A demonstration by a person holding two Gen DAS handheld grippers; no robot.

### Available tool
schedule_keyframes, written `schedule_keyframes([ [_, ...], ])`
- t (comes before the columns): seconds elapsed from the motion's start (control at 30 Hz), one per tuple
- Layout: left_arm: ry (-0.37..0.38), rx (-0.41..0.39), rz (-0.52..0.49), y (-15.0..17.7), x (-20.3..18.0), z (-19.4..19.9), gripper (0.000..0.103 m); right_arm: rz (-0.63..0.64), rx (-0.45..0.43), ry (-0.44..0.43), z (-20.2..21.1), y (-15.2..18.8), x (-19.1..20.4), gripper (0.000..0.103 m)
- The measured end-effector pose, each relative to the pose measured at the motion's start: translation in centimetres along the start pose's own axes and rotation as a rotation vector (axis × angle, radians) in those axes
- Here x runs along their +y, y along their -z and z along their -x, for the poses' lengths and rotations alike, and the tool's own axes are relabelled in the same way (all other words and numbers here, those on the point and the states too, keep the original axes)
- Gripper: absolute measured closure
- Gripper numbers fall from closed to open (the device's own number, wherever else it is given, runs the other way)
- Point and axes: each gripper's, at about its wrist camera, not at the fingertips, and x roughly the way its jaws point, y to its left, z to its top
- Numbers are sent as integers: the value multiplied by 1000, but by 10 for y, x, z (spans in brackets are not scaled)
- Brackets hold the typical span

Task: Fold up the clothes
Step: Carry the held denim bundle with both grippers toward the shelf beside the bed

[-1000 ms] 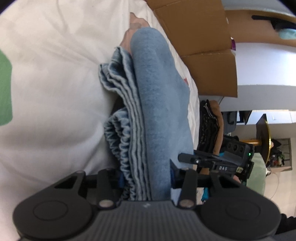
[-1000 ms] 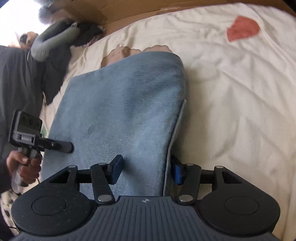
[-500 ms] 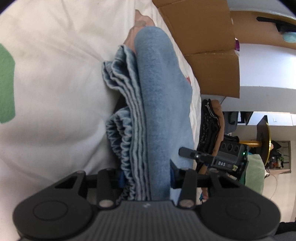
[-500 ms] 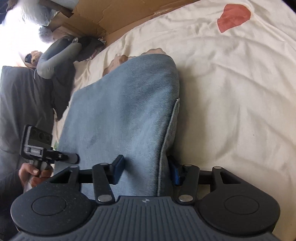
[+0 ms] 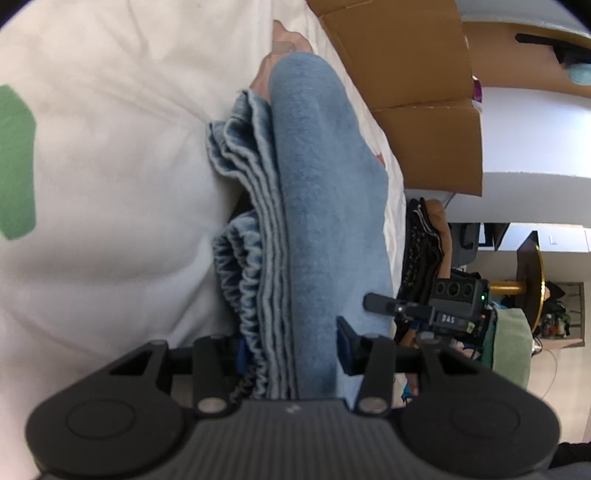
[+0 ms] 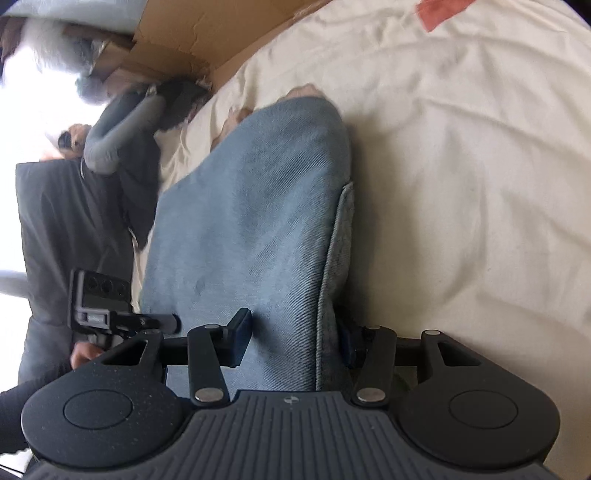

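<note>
Left gripper [image 5: 288, 350] clamped on the folded blue garment [image 5: 314, 206] at its stacked, elastic-gathered edges. Right gripper [image 6: 295, 339] also gripping it — jaws close on the smooth folded end. Garment is lifted over the white bedsheet [image 6: 461, 166], near the edge by the cardboard box [image 5: 413, 74].

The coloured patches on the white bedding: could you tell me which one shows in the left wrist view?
The green patch, at that view's far left edge of the white bedding. The red patch appears at the top of the right wrist view instead.
</note>
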Motion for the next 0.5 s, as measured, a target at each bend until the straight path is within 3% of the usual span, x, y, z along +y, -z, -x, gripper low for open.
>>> schedule_keyframes([
  [0.23,6,0,-4,5,4,4,55,18,9,-62,4,0,7,53],
  [0.43,17,-12,10,5,6,-7,54,26,-6,-29,-4,5,8,55],
  [0.5,12,-8,-3,5,3,-7,57,37,-11,-30,-3,6,11,67],
])
